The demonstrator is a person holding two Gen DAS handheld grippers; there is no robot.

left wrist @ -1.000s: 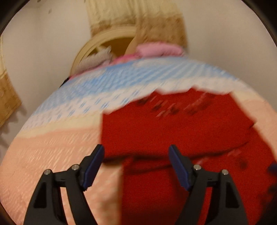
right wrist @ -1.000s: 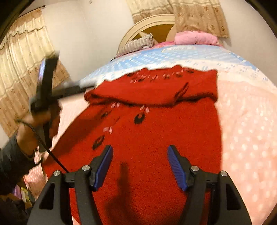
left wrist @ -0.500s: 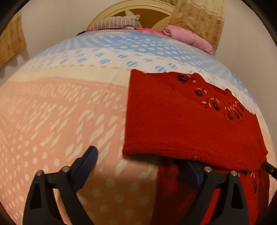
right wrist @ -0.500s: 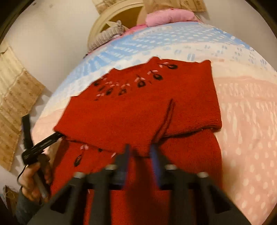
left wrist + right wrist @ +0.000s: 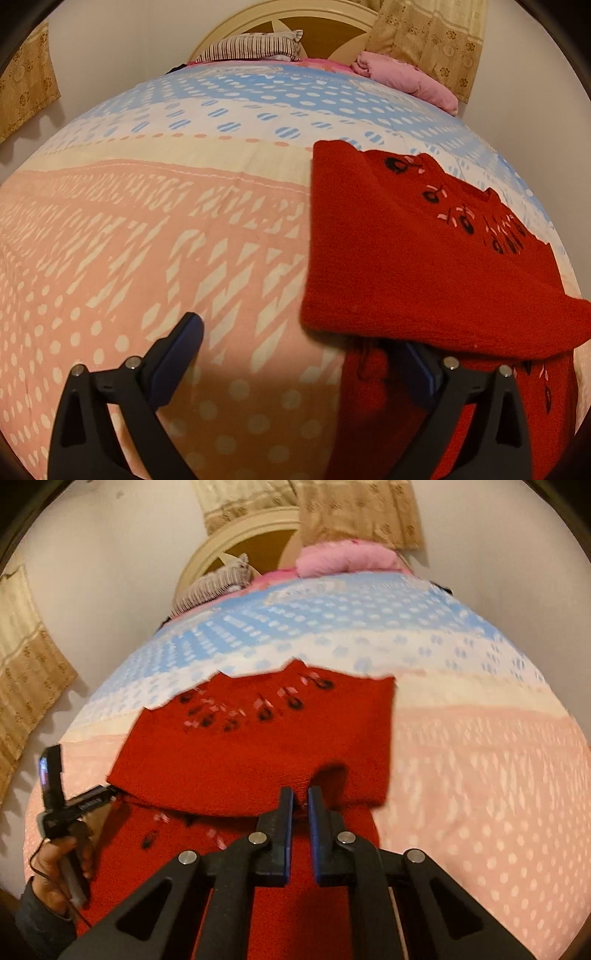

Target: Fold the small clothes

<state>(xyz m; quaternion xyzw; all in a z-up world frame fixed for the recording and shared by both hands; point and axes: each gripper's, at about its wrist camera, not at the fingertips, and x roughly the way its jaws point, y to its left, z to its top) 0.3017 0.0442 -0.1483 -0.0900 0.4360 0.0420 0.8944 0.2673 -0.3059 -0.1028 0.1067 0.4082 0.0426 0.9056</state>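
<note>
1. Right wrist view shows the red sweater lying on the bedspread, its upper part with the dark embroidered motifs folded down over the lower body.
2. That folded-over flap ends in a thick edge running across the garment, with the lower part of the sweater showing beneath it and reaching toward the camera.
3. The right gripper is clenched, its blue pads nearly together at the folded edge; a small bit of red fabric appears pinched between the tips, though blur makes the contact hard to judge.
4. In the left wrist view the sweater sits on the right side of the bed, its folded edge casting a shadow on the layer below.
5. The left gripper is spread wide and its jaws are opening; one finger hangs over bare bedspread, the other lies under the overhanging folded edge, and nothing is gripped between them.
6. From the right wrist view, the person's left hand holds that gripper's handle at the sweater's left border.
7. Farther off, a striped pillow and a pink pillow rest against the cream headboard, with patterned curtains behind.
</note>
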